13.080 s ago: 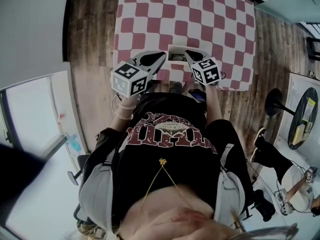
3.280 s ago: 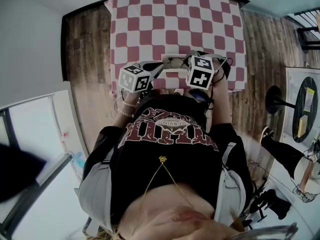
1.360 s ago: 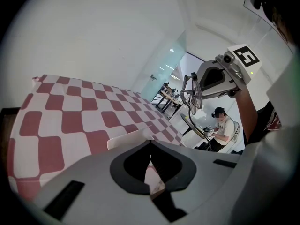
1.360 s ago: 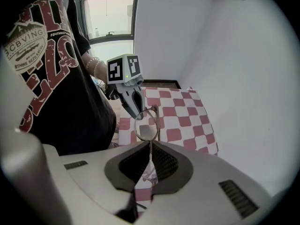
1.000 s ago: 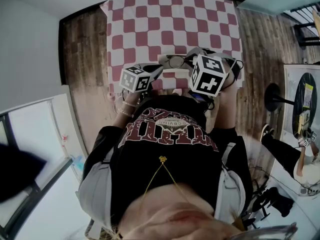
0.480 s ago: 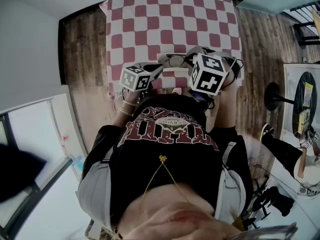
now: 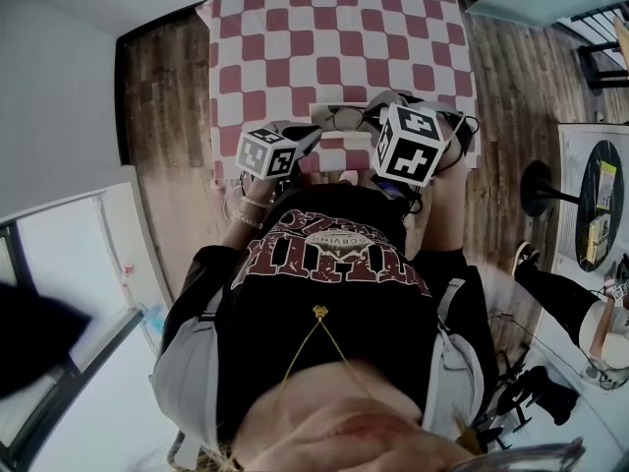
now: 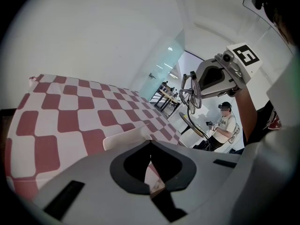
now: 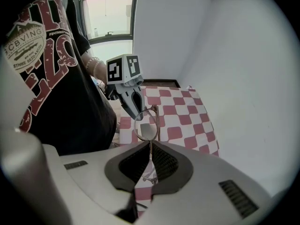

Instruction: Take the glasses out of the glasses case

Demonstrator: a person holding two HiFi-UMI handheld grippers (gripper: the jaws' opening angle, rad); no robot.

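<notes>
The glasses [image 9: 146, 125], thin-rimmed with clear lenses, hang in the air above the checked table [image 7: 334, 37]. My right gripper [image 9: 151, 143] is shut on their frame. In the left gripper view the glasses [image 8: 191, 89] show high at the right, under the right gripper's marker cube. The white glasses case [image 8: 123, 136] lies open on the table near its front edge, and my left gripper [image 8: 150, 142] is shut, its tips at the case's near edge. From the head view, the case [image 7: 322, 116] sits between both grippers, with the glasses [image 7: 346, 118] just above it.
The red-and-white checked cloth stretches away beyond the case. Wooden floor [image 7: 167, 87] surrounds the table. A round black table [image 7: 600, 214] stands at the right. Another person [image 8: 227, 121] sits in the background.
Since the oldest frames my right gripper has lifted the glasses up out of the case. Over the last second almost nothing has moved; the left gripper stays at the case.
</notes>
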